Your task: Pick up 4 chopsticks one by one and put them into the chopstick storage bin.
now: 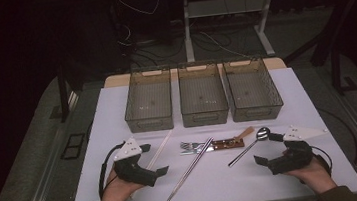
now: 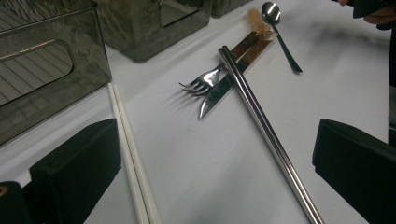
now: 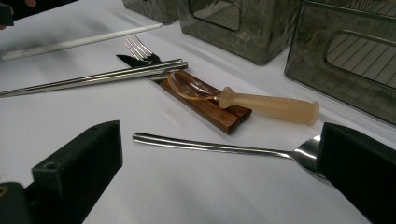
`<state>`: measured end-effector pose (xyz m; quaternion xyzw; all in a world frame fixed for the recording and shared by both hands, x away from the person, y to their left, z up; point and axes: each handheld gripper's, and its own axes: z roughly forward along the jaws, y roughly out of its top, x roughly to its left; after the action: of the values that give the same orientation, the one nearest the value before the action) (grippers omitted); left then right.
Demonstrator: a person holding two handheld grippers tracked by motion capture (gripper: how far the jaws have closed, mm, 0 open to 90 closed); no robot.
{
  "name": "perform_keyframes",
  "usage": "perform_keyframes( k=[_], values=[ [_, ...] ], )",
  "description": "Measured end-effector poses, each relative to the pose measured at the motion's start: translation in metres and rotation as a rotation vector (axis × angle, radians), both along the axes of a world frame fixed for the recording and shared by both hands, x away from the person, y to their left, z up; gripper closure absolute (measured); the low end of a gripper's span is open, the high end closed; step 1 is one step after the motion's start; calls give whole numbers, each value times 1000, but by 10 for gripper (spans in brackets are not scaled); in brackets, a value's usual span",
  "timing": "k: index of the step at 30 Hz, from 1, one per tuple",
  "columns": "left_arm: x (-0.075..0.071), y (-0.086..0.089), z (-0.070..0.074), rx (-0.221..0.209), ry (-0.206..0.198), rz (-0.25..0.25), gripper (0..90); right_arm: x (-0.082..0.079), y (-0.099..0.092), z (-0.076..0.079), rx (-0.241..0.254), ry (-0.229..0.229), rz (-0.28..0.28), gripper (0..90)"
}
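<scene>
Cutlery lies in the middle of the white table [image 1: 125, 186]. A white chopstick pair [image 1: 159, 150] lies at the left, a long metal chopstick pair [image 1: 189, 170] slants across the centre. A fork [image 1: 189, 145] and a knife [image 2: 219, 91] with wooden handles [image 3: 205, 109] lie under the metal pair's far end. An amber plastic spoon [image 3: 266, 105] rests on those handles. A metal spoon [image 1: 249, 146] lies to the right. My left gripper [image 1: 154, 159] is open near the white chopsticks [image 2: 130, 158], holding nothing. My right gripper [image 1: 267, 149] is open beside the metal spoon [image 3: 210, 146], also holding nothing.
Three see-through grey bins [image 1: 149, 106] [image 1: 203, 100] [image 1: 253, 95] stand side by side at the back of the table, with nothing visible in them. Bare tabletop lies between the cutlery and the front edge. Past the table are a dark floor, cables and desk legs.
</scene>
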<state>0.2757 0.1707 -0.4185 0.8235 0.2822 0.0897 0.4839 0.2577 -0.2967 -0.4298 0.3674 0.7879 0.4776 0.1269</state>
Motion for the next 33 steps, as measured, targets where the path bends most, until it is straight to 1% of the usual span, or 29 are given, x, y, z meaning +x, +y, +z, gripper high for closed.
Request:
perform_keyframes(
  k=[3,5,9,12,14,18,21,24,25,28,32,33],
  values=[
    [0,0,0,3,-4,-3,1,0,-1,1,6,-1,-5,9],
    [0,-1,0,5,4,0,7,0,-2,1,7,0,-11,9],
    [0,-1,1,4,3,7,25,0,-2,1,10,8,-7,9],
    [0,-2,1,23,5,14,50,-1,-2,1,13,8,1,9],
    [-1,-1,1,27,2,14,75,0,-2,1,12,11,5,9],
    [-3,0,1,28,1,16,140,-2,-2,3,10,1,4,10],
    [-2,1,1,27,0,13,163,-1,-1,2,9,6,4,10],
    [-2,3,0,30,5,16,215,0,-1,2,2,9,5,10],
    [-2,5,0,40,2,13,232,0,-1,1,1,10,5,10],
    [-3,7,0,46,-1,17,283,0,-1,1,2,11,5,10],
    [-3,10,0,51,8,24,346,-1,-1,1,4,9,0,10],
    [-3,10,0,51,8,24,376,-1,-1,1,4,8,0,10]
  ],
)
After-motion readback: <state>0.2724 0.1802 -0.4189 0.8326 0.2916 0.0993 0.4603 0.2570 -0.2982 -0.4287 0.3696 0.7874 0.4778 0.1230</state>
